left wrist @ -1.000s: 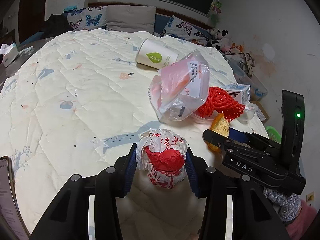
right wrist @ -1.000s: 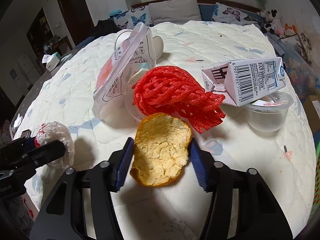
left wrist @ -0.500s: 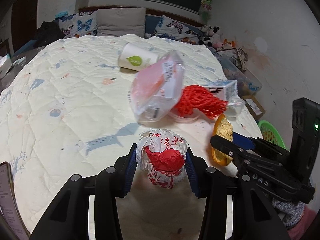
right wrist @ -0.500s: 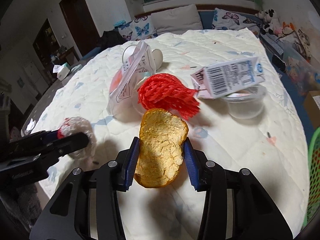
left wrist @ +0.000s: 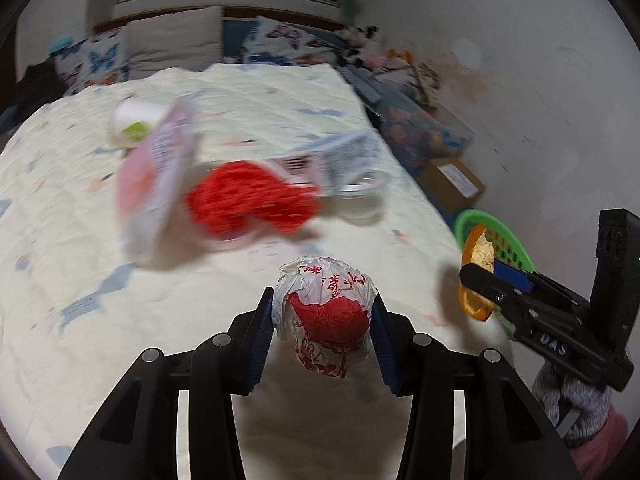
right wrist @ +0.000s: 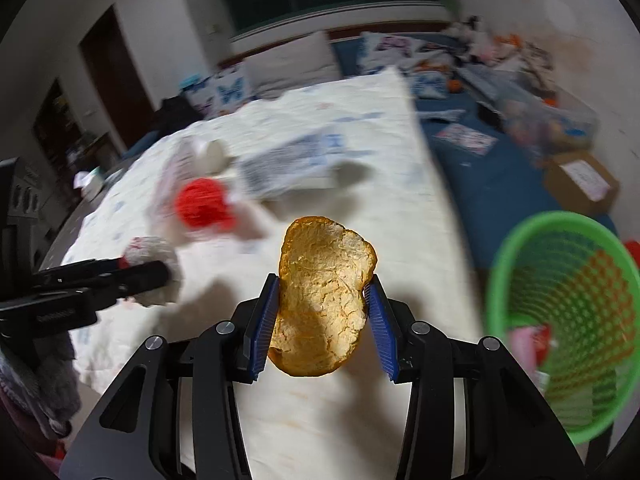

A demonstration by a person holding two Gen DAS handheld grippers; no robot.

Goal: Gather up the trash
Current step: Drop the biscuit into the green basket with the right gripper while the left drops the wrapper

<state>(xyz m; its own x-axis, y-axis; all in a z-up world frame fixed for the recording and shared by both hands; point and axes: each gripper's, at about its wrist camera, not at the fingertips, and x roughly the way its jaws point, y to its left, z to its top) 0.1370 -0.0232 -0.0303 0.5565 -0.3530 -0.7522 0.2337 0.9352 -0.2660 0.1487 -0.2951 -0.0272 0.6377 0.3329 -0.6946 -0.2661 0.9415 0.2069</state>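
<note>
at lower centre of each frame trash is clamped for binning: crumpled wrapper [left wrist: 326,320] by left gripper [left wrist: 324,336], orange peel [right wrist: 324,300] by right gripper [right wrist: 322,320], green basket [right wrist: 560,320] lower right.

Black tool [left wrist: 324,332] with ribbed blue pads [left wrist: 262,336] — grey knit glove [left wrist: 572,396], pink sleeve [left wrist: 600,448].

The right gripper [right wrist: 322,322] has clamped the orange peel [right wrist: 324,300], lifted it off the bed [right wrist: 360,152] and swung toward the green basket [right wrist: 568,320]; the left gripper [left wrist: 324,334] followed with its wrapper ball [left wrist: 326,314].
</note>
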